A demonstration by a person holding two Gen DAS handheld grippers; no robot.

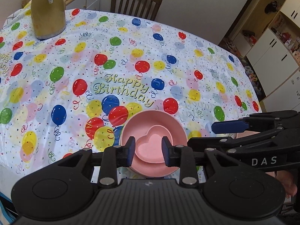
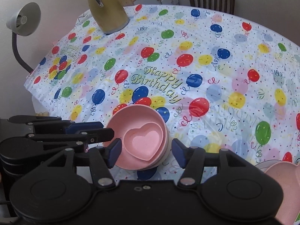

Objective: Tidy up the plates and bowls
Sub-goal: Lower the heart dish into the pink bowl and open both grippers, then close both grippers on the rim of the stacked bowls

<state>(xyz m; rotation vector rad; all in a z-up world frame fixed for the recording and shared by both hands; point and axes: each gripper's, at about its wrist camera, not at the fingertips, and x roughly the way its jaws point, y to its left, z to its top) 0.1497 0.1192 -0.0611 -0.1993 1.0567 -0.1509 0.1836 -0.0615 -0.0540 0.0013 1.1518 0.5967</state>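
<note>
A round pink bowl stands near the table's front edge, and a pink heart-shaped dish rests inside it. In the right wrist view further rims show under the bowl, so it tops a small stack. My left gripper hovers above the heart dish with its jaws a little apart and nothing pressed between the pads. My right gripper stands wide open over the same stack, its pads clear of the bowl on both sides. Each gripper shows in the other's view: the right gripper and the left gripper.
A balloon-print cloth covers the table. A tall yellow jug stands at the far left, with a wooden chair behind the table. A gooseneck lamp is at the left, another pink dish at the lower right, and cabinets to the right.
</note>
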